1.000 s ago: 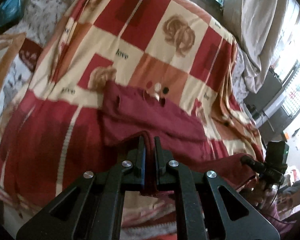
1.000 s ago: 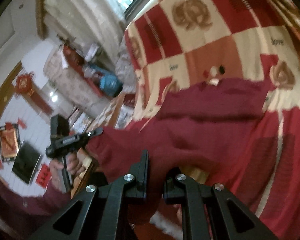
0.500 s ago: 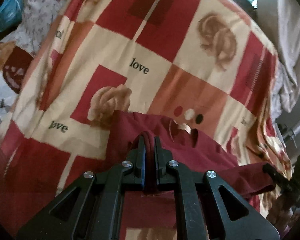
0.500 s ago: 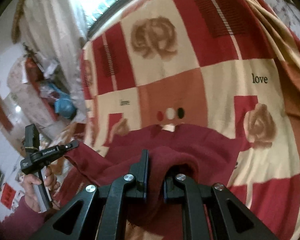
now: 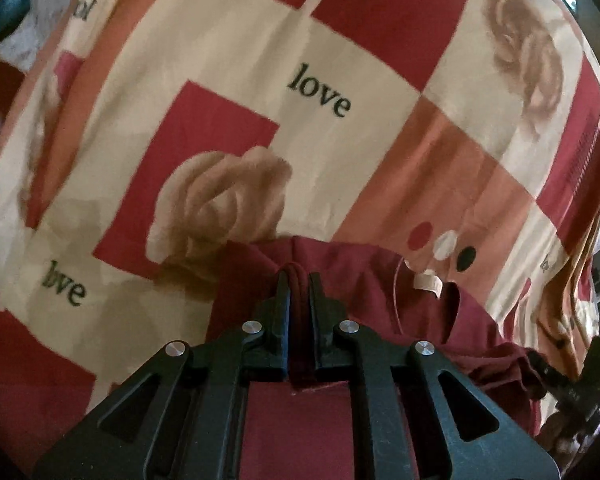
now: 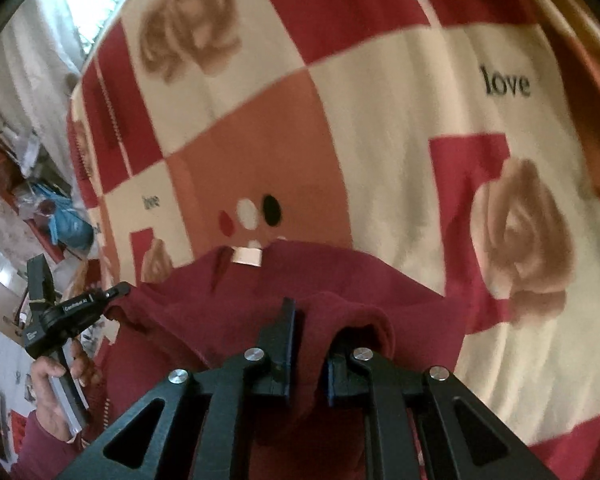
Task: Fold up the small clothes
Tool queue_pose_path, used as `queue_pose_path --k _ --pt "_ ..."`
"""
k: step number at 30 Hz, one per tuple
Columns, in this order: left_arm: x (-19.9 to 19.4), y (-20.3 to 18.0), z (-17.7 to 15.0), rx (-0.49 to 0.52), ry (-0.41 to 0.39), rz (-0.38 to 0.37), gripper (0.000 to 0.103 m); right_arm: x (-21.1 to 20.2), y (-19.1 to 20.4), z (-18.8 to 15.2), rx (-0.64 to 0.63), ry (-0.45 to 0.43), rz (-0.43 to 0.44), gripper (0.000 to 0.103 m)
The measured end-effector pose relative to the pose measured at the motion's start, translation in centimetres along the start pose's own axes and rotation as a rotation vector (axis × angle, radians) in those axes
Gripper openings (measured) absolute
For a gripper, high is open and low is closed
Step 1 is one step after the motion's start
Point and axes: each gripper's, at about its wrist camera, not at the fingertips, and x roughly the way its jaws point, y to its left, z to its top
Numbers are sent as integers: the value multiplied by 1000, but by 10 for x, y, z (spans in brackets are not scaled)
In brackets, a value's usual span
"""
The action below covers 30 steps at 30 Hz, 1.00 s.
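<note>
Bedspread (image 5: 228,56) fills nearly everything I see: a checked cover in red, cream and orange squares, printed with tan roses and the word "love", spread over the bed beneath both my hands. On it, at the near edge of both views, lies the maroon garment (image 5: 424,320), its neckline turned toward the far side, with a pale label (image 6: 247,257) sewn inside the collar, close to three printed dots of the cover, red, white and black. The cloth is bunched and rumpled rather than flat. My left jaws (image 5: 299,280) stand very narrow, and a doubled fold of the garment's edge is pinched between them, its rounded ridge showing just past the tips; they have just been opening a little, yet the pads press on the cloth. My right jaws (image 6: 314,312) stand somewhat wider and have just been opening; a thick roll of the same garment runs between them and drapes over the right-hand finger, hiding its tip, so I cannot tell whether that pad presses. In the right view my left hand (image 6: 54,384) grips its handle at the lower left, a maroon sleeve (image 6: 36,448) at the wrist.
</note>
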Motion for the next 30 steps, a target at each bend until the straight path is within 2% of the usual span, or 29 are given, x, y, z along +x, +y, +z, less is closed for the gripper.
queue_pose_path --k 1,2,3,4,5,7,9,12,14,17,20,22,25,30 --pt "1 2 1 -10 5 -15 14 -3 -3 0 16 0 24 26" --pt "1 4 2 -17 5 -24 19 -9 -6 0 30 -11 41 36" --pt "-1 5 3 -19 -2 -27 39 -15 -7 0 39 -22 49 42" --pt "-5 6 5 -24 -11 -31 56 -23 -8 1 41 -33 57 42" --pt "-9 8 6 -33 -20 -42 59 -30 -9 2 38 -47 49 42" --pt "-18 12 7 -46 -37 -64 60 -49 -7 2 36 -97 23 42" --pt "-24 14 7 -40 -46 -58 60 -64 -1 -1 7 -140 52 42" --pt "-30 16 2 -41 -62 -43 60 -67 19 -11 -76 -153 60 42" --pt "-26 16 -1 -29 -60 -27 60 -52 30 -14 -121 -111 35 42" --pt "-4 13 -6 5 -2 50 60 -13 35 -6 -149 -67 -84 42" --pt "24 11 -17 36 103 93 60 32 18 7 -102 24 -222 42" --pt "30 11 -22 60 115 122 60 53 4 9 -54 101 -250 42" --pt "21 14 -25 59 114 101 60 36 7 9 -59 64 -230 42" --pt "-17 18 -36 79 90 40 60 -29 14 -10 -79 27 -156 42"
